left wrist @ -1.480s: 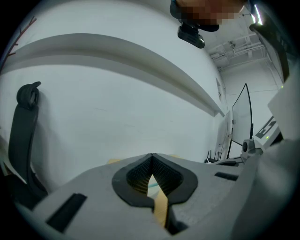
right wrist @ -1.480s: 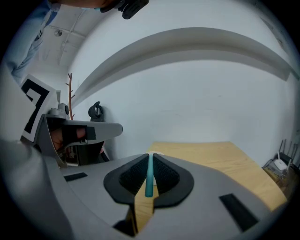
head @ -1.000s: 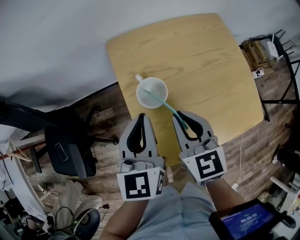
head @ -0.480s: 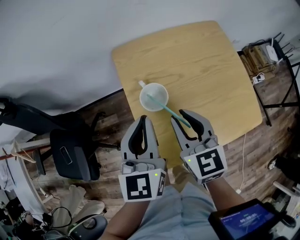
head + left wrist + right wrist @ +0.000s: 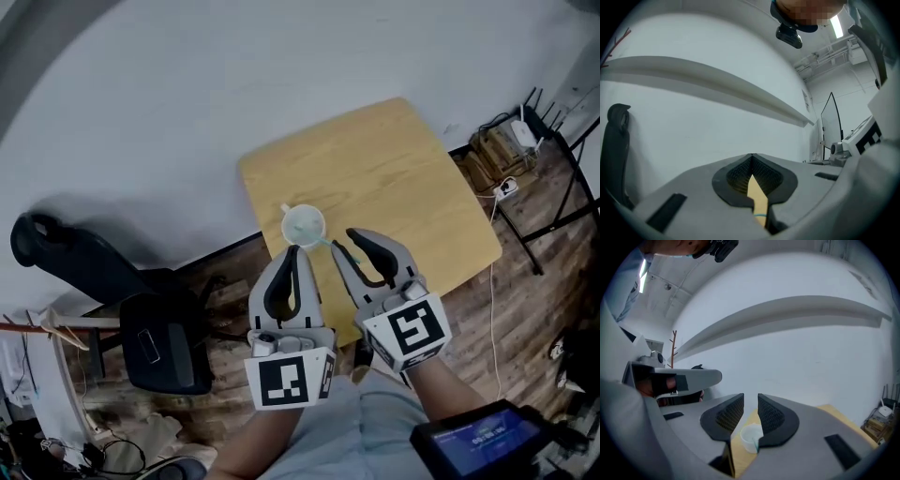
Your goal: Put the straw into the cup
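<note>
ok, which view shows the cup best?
Head view: the cup shows whole from above on the table, straw leaning out. Right gripper view catches it small beyond the open jaws, its edge cut by one jaw. Left gripper view doesn't show it.

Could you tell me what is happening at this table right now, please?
A person holds a two-jaw gripper in each hand over a wooden table. A teal straw leans in the white cup near the table's edge, so the task looks done. The right gripper hangs close to the cup with its jaws apart and nothing between the pads. The left gripper is beside it, jaws together and empty.
</note>
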{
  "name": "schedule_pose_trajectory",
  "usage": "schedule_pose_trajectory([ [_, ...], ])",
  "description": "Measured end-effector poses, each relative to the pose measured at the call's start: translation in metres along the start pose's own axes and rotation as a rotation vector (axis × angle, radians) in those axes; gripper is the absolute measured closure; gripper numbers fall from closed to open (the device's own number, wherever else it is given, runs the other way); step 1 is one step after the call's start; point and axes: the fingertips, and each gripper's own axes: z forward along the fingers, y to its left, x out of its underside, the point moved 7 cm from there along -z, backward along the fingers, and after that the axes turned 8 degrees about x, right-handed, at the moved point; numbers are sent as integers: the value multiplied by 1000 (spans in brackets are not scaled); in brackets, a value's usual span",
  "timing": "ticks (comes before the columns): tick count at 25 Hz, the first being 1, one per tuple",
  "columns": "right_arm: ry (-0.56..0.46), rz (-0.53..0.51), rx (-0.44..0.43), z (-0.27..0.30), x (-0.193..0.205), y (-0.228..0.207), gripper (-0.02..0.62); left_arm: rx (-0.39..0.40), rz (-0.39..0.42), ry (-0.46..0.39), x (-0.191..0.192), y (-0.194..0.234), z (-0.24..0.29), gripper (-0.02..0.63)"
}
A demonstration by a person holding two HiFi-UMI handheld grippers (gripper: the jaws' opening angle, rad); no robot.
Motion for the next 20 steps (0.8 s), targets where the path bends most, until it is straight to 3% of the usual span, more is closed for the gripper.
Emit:
schedule_pose_trajectory([
  [7,-141,-67,46,-29,-52,-1,594,39,77,-119,-42,-25,-10,607],
  [15,-204,-88,60,-40,-71,6,595,59,115,-169,-60,-33,-17,607],
  [20,-189,-110,63,-39,-70,5,597,62,103,-173,-62,-28,-15,607],
])
